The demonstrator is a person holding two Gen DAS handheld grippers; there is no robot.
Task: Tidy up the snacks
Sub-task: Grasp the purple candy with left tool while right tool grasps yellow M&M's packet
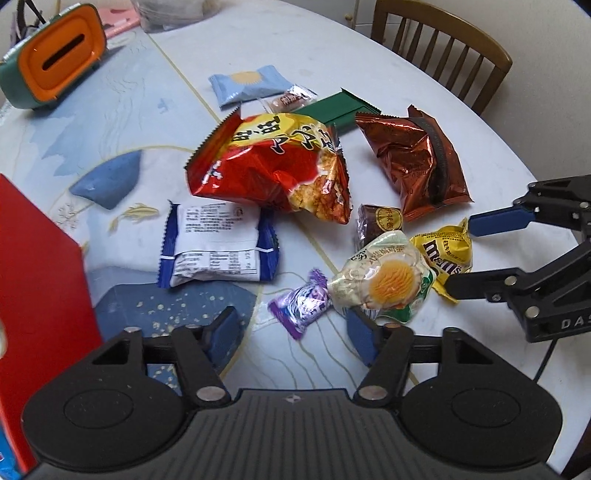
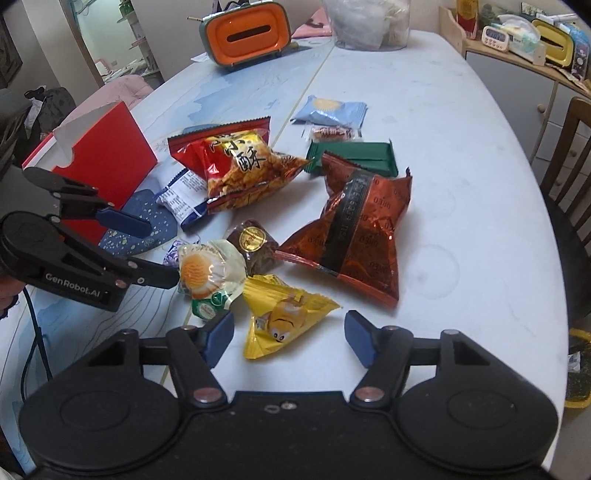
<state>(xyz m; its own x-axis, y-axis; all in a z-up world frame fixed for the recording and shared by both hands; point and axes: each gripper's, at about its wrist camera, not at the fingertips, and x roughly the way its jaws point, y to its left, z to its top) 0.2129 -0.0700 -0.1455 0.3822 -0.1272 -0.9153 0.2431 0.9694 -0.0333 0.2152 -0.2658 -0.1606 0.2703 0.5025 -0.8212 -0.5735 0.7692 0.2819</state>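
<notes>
Snacks lie scattered on the table: a red-yellow chip bag (image 1: 273, 166) (image 2: 240, 166), a brown Oreo bag (image 1: 417, 162) (image 2: 354, 236), a yellow M&M's bag (image 1: 445, 254) (image 2: 284, 314), a clear-wrapped pastry (image 1: 388, 282) (image 2: 207, 269), a purple candy (image 1: 301, 304), a blue-white packet (image 1: 218, 245), a green packet (image 2: 351, 155) and a light blue packet (image 2: 328, 110). My left gripper (image 1: 295, 332) (image 2: 159, 253) is open, its fingers around the purple candy and next to the pastry. My right gripper (image 2: 288, 338) (image 1: 461, 254) is open around the M&M's bag.
A red open box (image 2: 99, 162) (image 1: 37, 291) stands at the table's left. An orange-green tissue box (image 2: 245, 35) and a clear container (image 2: 369, 22) sit at the far end. A wooden chair (image 1: 443, 48) stands by the table's edge. A small brown cake (image 2: 255, 243) lies mid-pile.
</notes>
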